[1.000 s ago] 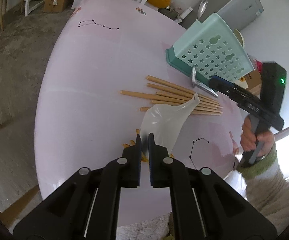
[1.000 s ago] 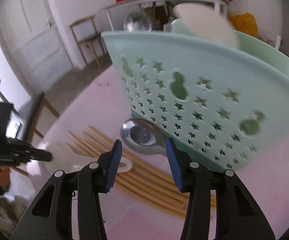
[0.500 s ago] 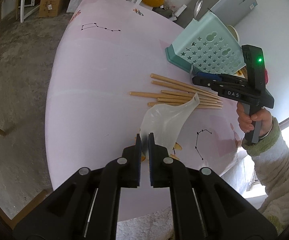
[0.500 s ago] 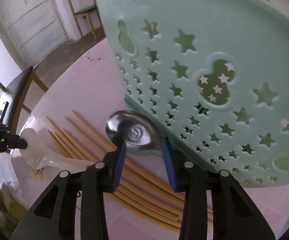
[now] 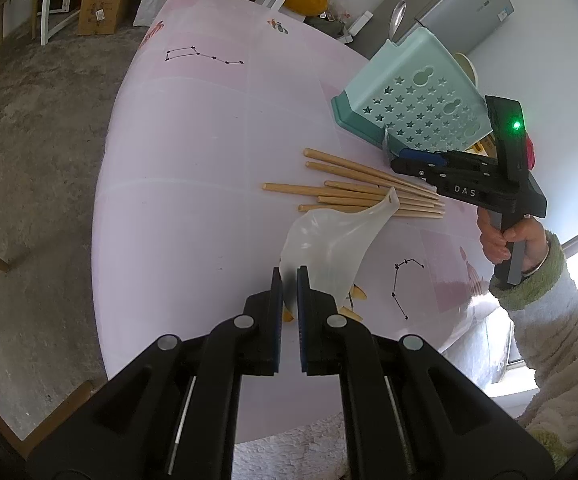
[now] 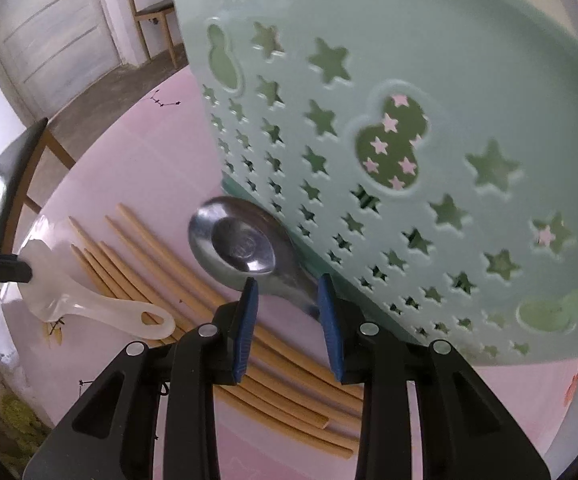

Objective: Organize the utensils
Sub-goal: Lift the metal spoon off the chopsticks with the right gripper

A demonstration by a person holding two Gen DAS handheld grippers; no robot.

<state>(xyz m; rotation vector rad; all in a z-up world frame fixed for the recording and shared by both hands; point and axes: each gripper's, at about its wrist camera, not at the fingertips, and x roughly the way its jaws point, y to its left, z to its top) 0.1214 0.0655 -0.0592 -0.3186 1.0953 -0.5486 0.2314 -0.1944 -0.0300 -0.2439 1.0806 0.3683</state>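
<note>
On the pink table (image 5: 193, 184) I count six wooden chopsticks (image 5: 353, 192) in one loose bunch, one white plastic rice paddle (image 5: 337, 240), one steel spoon (image 6: 237, 244), one mint-green star-pierced utensil basket (image 5: 417, 100), and two handheld grippers, left (image 5: 287, 280) and right (image 6: 287, 300).

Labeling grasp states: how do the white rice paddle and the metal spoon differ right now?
The white rice paddle is translucent plastic; the metal spoon is shiny steel. The paddle's blade is clamped in the left gripper, handle end over the chopsticks; the spoon leans against the green basket, its neck between the right gripper fingers, which look not quite closed. Both are outside the basket.
</note>
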